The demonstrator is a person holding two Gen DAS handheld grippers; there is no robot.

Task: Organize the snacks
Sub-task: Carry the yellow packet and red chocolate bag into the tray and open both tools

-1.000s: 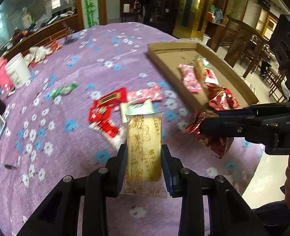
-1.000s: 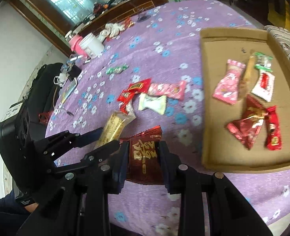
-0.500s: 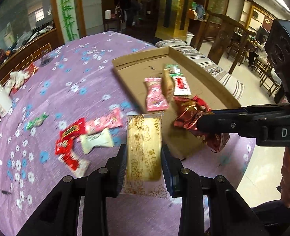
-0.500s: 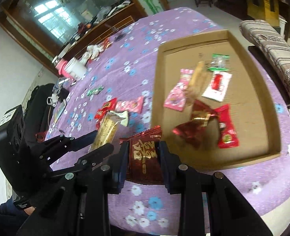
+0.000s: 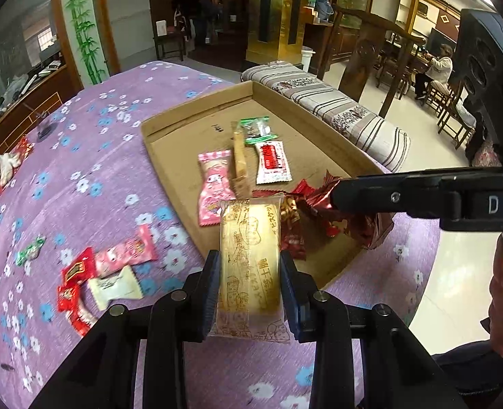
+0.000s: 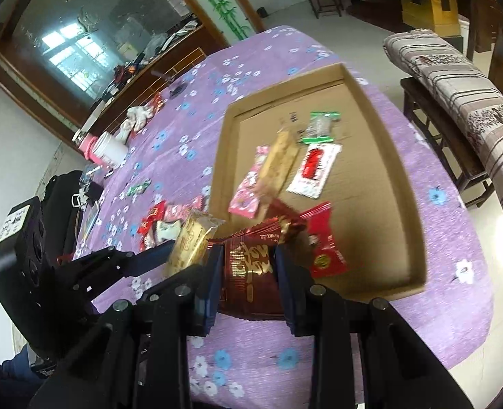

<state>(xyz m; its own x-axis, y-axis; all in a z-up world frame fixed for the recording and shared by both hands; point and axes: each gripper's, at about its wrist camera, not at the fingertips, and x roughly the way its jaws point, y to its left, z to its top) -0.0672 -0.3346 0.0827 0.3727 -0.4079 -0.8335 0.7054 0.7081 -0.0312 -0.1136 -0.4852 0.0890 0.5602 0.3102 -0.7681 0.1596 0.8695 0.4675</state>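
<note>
Nearest, the left gripper (image 5: pixel 249 289) pinches a yellow biscuit pack (image 5: pixel 249 255); at 3 o'clock the right gripper (image 6: pixel 248 269) pinches a dark red packet (image 6: pixel 249 266). Beyond, the cardboard tray (image 5: pixel 190 116) at 12 holds several snacks. At 9 o'clock, loose wrappers (image 5: pixel 98 272) await on the purple cloth (image 5: pixel 91 143).

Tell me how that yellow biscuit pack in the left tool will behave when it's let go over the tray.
The yellow biscuit pack stands straight out between the left tool's pads, so it is probably stiff. Its glossy film looks slippery. It is flat-sided, so it should land in the cardboard tray without rolling.
</note>
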